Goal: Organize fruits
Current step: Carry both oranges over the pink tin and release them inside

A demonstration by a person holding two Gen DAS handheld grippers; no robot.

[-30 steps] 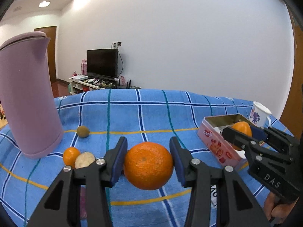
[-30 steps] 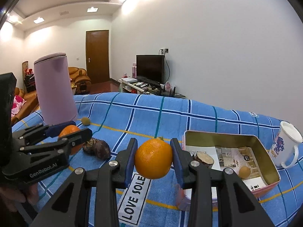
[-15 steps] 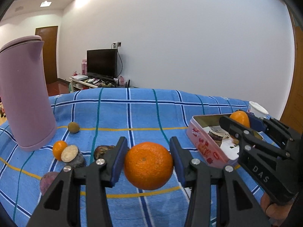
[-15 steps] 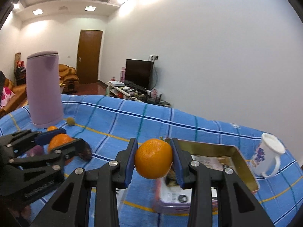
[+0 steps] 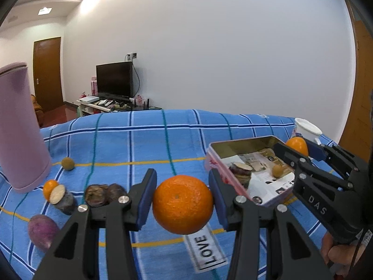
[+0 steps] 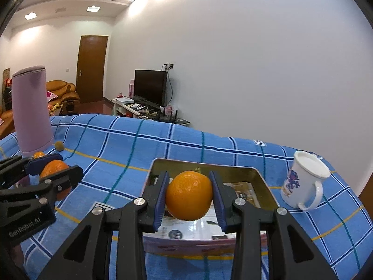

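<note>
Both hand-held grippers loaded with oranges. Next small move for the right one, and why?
Probably lower the right hand-held gripper into the tin and let go. Its orange already hangs over the open tin, clamped between the pads, while the left hand-held gripper holds its orange short of the tin.

Woven cloth [image 5: 144, 144]; glossy metal tin [image 6: 258, 175].

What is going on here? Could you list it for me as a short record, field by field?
Setting: table under a blue checked cloth
Left gripper: shut on a large orange, held above the cloth
Right gripper: shut on a smaller orange, over the tin
Tin: open, paper-lined, already holding a few small fruits
Loose on cloth: dark fruits, cut purple fruit, small brown fruit
Other items: lilac container, white mug
</note>
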